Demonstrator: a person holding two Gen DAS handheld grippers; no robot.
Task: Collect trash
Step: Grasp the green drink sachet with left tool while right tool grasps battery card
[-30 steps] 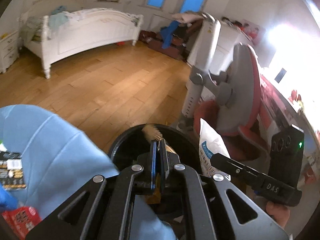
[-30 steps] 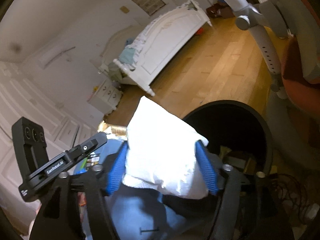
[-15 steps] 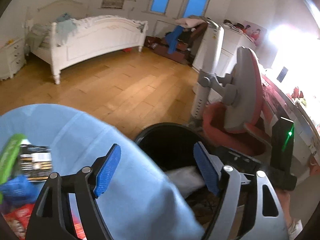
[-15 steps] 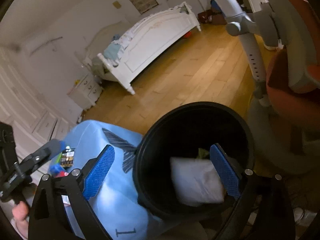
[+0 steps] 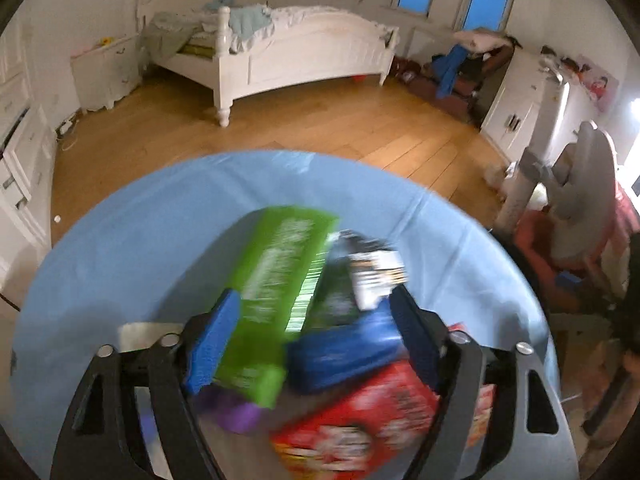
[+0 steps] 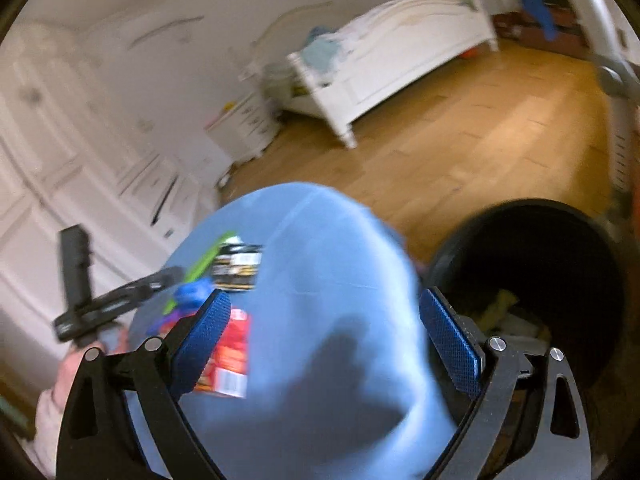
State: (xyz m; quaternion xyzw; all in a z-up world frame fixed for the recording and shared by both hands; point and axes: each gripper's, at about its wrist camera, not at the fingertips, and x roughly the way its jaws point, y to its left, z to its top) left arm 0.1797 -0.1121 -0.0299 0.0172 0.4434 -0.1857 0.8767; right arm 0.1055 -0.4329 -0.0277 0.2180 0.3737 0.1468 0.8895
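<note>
A round table under a light blue cloth carries a heap of wrappers: a green packet, a black one with a white label, a blue one, a red one and something purple. My left gripper hangs just over the heap, its jaws opening; the packets lie between the pads but are not pressed. My right gripper is open and empty above the bare cloth. The black bin stands to its right with trash inside.
Wooden floor runs back to a white bed and white drawers. A grey and red chair stands at the right, near the bin. A person's hand holds the left gripper at the table's left side.
The right gripper opened and its white bag dropped into the bin. The left gripper opened and let go of a small brown scrap. Both swung from the bin to over the table.
</note>
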